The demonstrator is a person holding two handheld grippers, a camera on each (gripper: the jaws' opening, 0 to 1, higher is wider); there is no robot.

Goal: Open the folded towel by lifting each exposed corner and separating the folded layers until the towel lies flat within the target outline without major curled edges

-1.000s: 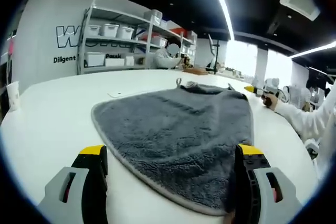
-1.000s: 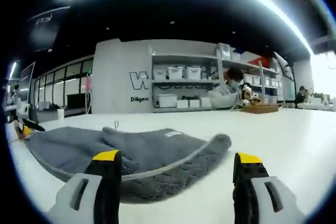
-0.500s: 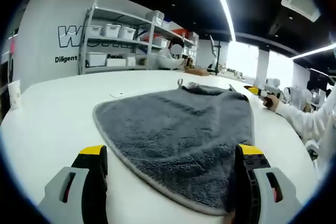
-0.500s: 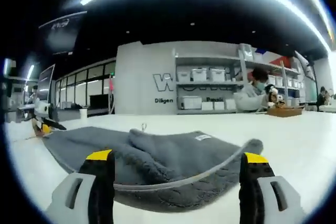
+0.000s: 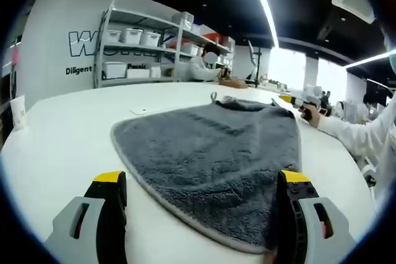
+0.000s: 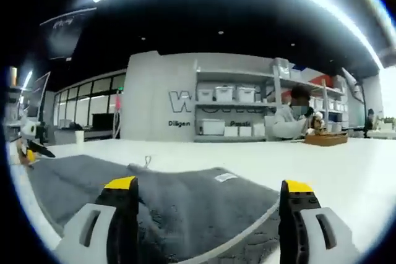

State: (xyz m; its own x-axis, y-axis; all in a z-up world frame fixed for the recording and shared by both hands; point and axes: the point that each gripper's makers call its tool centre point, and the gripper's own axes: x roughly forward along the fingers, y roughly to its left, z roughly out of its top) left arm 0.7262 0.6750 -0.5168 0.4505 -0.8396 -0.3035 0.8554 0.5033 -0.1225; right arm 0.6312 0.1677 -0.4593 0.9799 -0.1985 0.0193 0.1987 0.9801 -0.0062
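Grey fleece towel with a paler stitched hem [image 5: 210, 153], spread over a broad white tabletop [image 5: 62, 140], its near edge running between the yellow-tipped jaws of the left gripper [image 5: 201, 183] and its right-hand portion lying against the inner face of the right jaw. Jaws there set wide apart, gripping nothing. A small hanging loop at the towel's far edge, with a slightly bunched ridge beside it. Farther along the far right, the other gripper in a hand with a white sleeve [image 5: 346, 131], just past the towel's far corner. From the right gripper view, same towel [image 6: 198, 208] passing between the spread jaws of the right gripper [image 6: 210, 187], loop and a small white label visible on its surface; jaws wide, closed on nothing. Left gripper small at the far left edge. Behind, a grey metal shelving rack with white storage bins [image 5: 133, 47] against a lettered wall.
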